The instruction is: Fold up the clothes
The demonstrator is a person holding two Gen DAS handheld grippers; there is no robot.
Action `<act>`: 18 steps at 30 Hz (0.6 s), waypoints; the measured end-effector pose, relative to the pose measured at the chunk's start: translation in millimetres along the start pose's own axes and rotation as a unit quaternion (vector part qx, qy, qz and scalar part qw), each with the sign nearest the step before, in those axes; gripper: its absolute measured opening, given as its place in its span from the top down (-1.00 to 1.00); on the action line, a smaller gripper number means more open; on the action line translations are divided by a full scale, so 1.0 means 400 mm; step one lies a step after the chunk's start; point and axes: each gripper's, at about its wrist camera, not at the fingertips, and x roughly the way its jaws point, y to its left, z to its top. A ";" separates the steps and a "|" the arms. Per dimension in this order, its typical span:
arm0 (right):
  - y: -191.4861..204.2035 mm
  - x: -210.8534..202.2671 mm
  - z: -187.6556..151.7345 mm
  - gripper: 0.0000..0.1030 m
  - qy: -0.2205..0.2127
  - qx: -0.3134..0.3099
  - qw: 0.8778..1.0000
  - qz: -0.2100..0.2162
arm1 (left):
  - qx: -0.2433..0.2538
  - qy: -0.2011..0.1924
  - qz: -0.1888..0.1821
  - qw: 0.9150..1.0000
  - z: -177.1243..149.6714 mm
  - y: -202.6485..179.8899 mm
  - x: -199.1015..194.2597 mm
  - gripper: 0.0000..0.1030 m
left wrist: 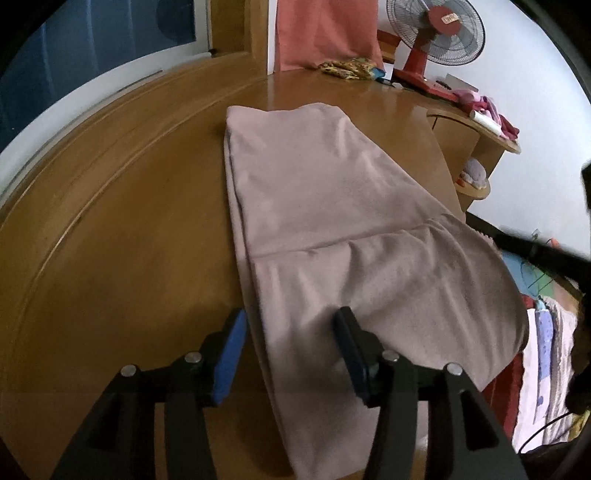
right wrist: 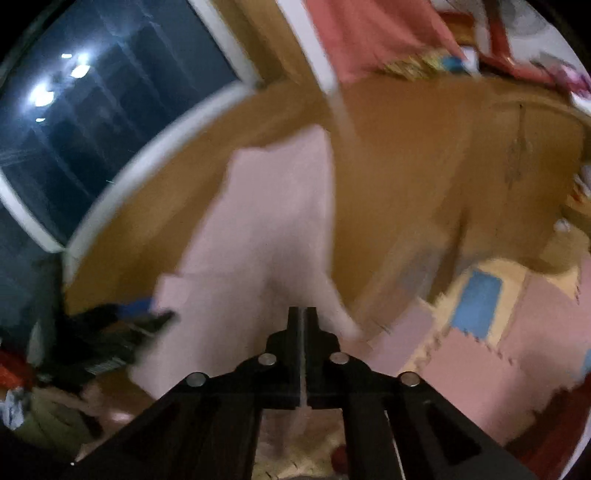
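A pinkish-beige garment [left wrist: 332, 206] lies lengthwise on the wooden table [left wrist: 129, 221], folded along its left side, with its near right part spilling over the table's edge. My left gripper [left wrist: 291, 332] is open, and its blue-padded fingers [left wrist: 231, 354] straddle the garment's near left edge without closing on it. The right wrist view is blurred. There my right gripper [right wrist: 303, 312] is shut, with a thin strip of the garment [right wrist: 266, 221] pinched between its fingers at the near right edge. The left gripper [right wrist: 147, 314] shows at that view's left.
A red fan [left wrist: 432, 33], a patterned cloth [left wrist: 347, 66] and a hanging salmon cloth [left wrist: 325, 29] are at the table's far end. A curved shelf with pink items [left wrist: 487, 114] stands on the right. Foam floor mats [right wrist: 480, 332] lie below, and a dark window [right wrist: 92, 129] is at left.
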 end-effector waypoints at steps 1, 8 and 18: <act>0.017 0.020 0.018 0.65 0.005 -0.011 1.000 -0.002 | 0.004 -0.001 0.004 1.000 0.000 -0.004 -0.001 0.05; -0.019 0.145 0.047 0.82 0.050 0.042 0.998 0.023 | -0.011 -0.010 0.015 1.000 -0.006 0.004 0.000 -0.16; -0.019 0.073 0.039 0.40 0.014 0.003 1.000 -0.019 | 0.002 -0.018 0.018 1.000 -0.008 0.007 -0.014 -0.29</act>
